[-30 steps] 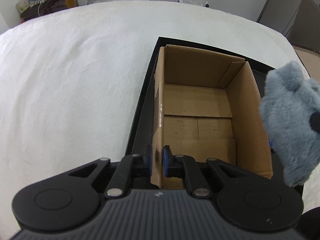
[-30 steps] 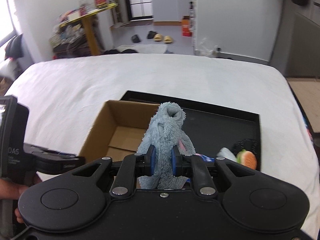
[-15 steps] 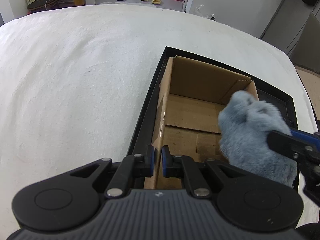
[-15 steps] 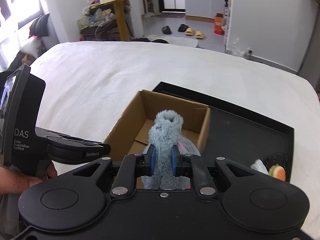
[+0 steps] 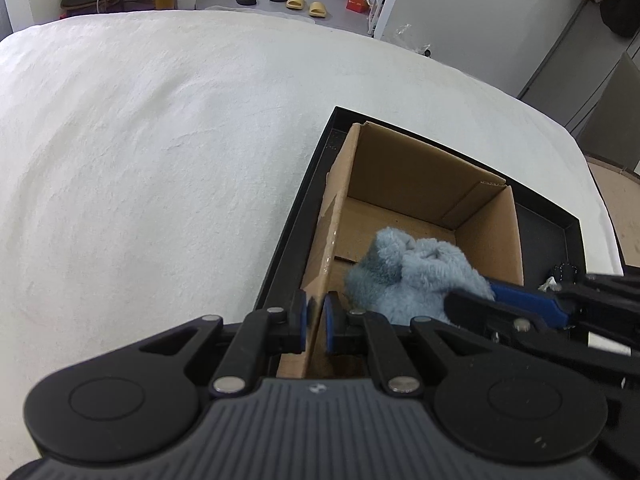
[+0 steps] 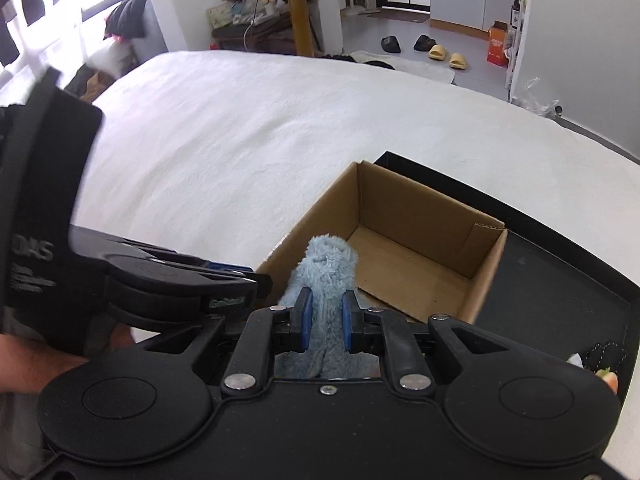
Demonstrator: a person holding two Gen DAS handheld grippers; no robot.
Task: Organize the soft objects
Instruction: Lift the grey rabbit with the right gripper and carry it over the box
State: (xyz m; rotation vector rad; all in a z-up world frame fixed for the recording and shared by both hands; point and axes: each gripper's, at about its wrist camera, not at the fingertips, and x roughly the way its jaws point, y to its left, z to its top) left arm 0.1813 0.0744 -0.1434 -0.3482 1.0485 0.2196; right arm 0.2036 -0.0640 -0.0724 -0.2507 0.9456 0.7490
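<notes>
An open cardboard box (image 5: pixel 424 184) stands in a black tray (image 5: pixel 296 216) on the white bed. My left gripper (image 5: pixel 316 322) is shut on the box's near left wall, holding it. My right gripper (image 6: pixel 324 320) is shut on a grey-blue plush toy (image 6: pixel 326 276) and holds it over the box's near end, partly inside. In the left wrist view the plush toy (image 5: pixel 412 276) fills the box's near right part, with the right gripper (image 5: pixel 520 312) coming in from the right.
The white bed cover (image 5: pixel 140 160) spreads left and beyond the tray. Small objects, one orange (image 6: pixel 608 378), lie in the tray's right end. The box's far floor (image 6: pixel 404 264) is bare. Slippers and furniture stand on the floor beyond the bed.
My right gripper has carried the plush toy leftward from beside the box to over its near end and lower. My left gripper has kept its hold on the box wall.
</notes>
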